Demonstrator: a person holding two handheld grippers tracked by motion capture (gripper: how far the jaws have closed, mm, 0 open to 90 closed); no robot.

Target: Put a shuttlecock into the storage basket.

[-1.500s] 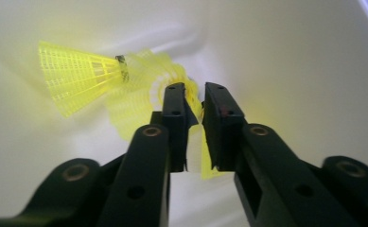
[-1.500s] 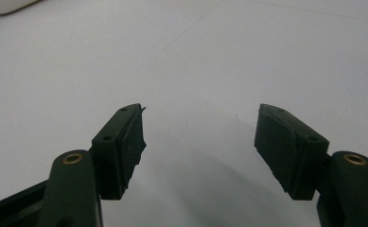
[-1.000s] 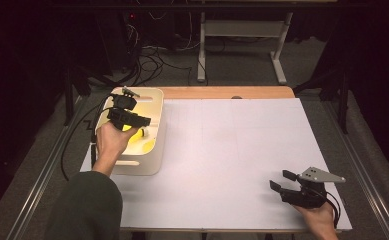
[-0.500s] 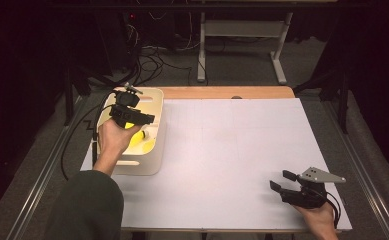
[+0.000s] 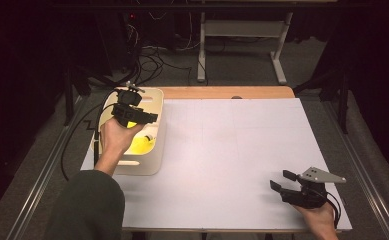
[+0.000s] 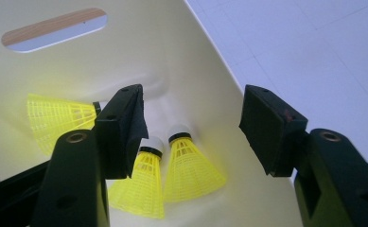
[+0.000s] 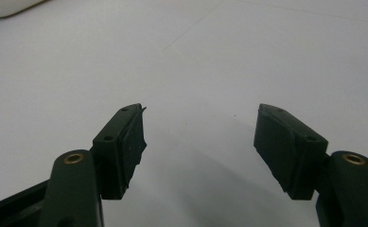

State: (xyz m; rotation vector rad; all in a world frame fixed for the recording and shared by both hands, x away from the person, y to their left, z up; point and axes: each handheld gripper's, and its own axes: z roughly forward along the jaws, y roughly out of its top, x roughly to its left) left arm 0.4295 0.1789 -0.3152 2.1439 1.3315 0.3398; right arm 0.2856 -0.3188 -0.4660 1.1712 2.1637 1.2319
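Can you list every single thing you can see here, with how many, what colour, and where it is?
Plastic feather shuttlecocks: three, yellow with white tips, lying inside the tub.
Plastic tub: one, cream, at the table's left edge.
Table top: one, white, with a wooden strip along its far edge.
Metal desk frame: one, pale grey, on the floor beyond the table.
Left gripper: one, black, open above the tub, jaws just opening, nothing between them.
Right gripper: one, black, open, empty, near right corner.

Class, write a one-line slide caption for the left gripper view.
Open left gripper poised over a cream bin holding three yellow shuttlecocks, nothing between its jaws.
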